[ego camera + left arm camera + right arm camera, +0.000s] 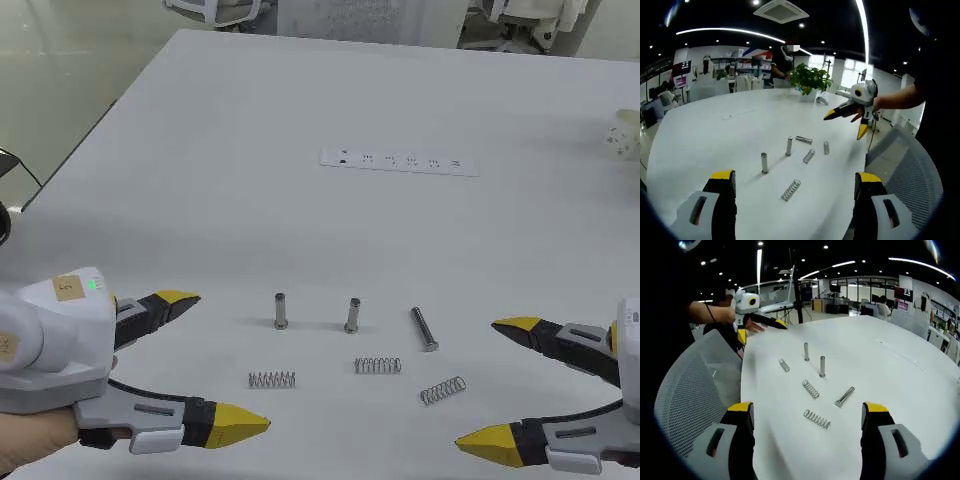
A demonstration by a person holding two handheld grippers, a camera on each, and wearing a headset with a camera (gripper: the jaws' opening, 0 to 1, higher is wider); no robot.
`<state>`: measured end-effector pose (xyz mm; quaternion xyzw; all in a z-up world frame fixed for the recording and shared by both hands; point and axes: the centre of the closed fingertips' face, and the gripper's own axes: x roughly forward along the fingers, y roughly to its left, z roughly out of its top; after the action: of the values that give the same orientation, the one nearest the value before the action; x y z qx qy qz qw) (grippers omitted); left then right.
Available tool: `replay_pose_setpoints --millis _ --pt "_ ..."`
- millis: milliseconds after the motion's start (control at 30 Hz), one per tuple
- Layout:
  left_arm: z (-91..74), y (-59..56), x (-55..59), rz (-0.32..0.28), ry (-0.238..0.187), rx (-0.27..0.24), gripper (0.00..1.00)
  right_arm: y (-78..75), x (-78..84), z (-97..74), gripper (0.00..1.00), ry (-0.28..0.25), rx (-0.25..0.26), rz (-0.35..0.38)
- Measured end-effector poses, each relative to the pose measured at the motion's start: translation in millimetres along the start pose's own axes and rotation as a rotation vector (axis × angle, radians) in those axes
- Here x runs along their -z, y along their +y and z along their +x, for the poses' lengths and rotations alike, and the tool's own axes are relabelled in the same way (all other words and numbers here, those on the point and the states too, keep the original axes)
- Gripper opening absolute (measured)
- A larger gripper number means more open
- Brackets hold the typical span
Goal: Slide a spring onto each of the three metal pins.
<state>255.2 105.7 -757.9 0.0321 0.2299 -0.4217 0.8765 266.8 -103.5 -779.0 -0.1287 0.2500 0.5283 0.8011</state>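
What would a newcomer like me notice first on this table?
The left gripper and right gripper stand out with yellow-tipped jaws, wide open and empty, at either side. Between them on the white table the left pin and middle pin stand upright, and the right pin lies flat. Nearer the person lie the left spring, middle spring and right spring, none on a pin yet.

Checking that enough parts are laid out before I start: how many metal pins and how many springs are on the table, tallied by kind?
Metal pins: 3 (two standing upright, one lying flat on the right)
Springs: 3 (all lying loose, none on a pin)
Total: 6
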Motion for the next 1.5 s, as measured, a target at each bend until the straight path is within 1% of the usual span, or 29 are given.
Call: replay_pose_setpoints --millis 133,333,600,867,1200,1400,1500 --pt "1.9 1.7 0.9 -0.004 0.0 -0.003 0.98 0.0 -0.2 -1.0 0.87 0.003 0.0 -0.001" --pt "3.7 -0.8 -0.8 -0.004 -0.004 0.004 0.98 -2.2 0.0 -1.3 0.86 0.004 0.006 -0.001" --pt "2.6 -2.0 1.1 -0.003 0.002 0.002 0.98 -1.7 0.7 0.4 0.86 0.004 0.001 0.001" --pt "0.8 0.4 -0.8 -0.006 -0.006 -0.006 0.98 -0.8 1.0 -0.3 0.86 0.002 0.001 0.001" --pt "1.0 -0.9 -1.1 -0.005 -0.006 0.002 0.98 -0.5 -0.4 -0.3 0.89 -0.012 0.001 0.006" --pt "-0.1 -2.7 -0.5 0.003 -0.003 0.014 0.98 -1.8 0.6 1.4 0.91 -0.01 0.003 0.006" --pt "-1.4 -2.9 0.7 0.004 0.002 0.017 0.98 -2.7 -0.2 2.3 0.94 -0.013 -0.003 0.012"
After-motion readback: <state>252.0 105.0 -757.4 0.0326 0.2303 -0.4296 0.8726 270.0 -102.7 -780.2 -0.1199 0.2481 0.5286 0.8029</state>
